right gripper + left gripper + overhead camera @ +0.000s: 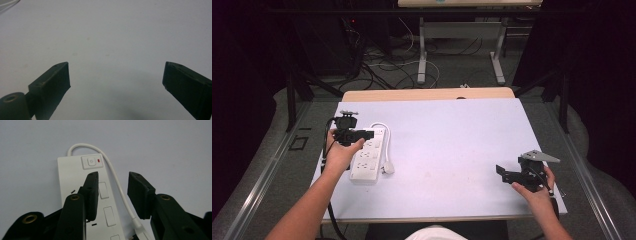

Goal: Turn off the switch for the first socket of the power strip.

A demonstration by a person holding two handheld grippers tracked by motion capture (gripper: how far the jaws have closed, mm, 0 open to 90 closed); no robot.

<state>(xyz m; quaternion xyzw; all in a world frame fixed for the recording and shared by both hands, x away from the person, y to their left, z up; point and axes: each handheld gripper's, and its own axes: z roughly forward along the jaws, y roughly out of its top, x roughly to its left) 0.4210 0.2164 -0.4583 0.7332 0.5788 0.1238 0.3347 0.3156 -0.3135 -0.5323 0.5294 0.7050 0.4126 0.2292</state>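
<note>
Pale and bare, the surface (pixel 452 145) carries one thing of note: a white power strip (pixel 368 154) lying toward its left side, directly under the left claw (pixel 112 195).

Seen along that claw, the strip runs away from the jaws, its power button (pixel 91 161) and a small red light (pixel 99 160) at the far end, just beyond the jaw tips. The strip's white cord (pixel 120 187) loops out past the button and comes back down through the gap between the jaws, ending at a plug (pixel 387 168) beside the strip's near end. The left claw is released, jaws parted, one hanging over the strip's sockets and the other off its edge above the bare surface; whether either tip touches the strip is hard to judge from this angle.

Risks from here, as I read them: if the jaws close where they stand, they may pinch the cord rather than the strip's body, and a lift would then drag the strip by its lead or let it swing. A jaw pressing down could also land on a socket cover or slide toward the button and switch it.

Well apart, the right claw (pixel 512 175) rests released near the surface's right edge, its jaws wide over bare surface, too far off to steady the strip if it skids.
</note>
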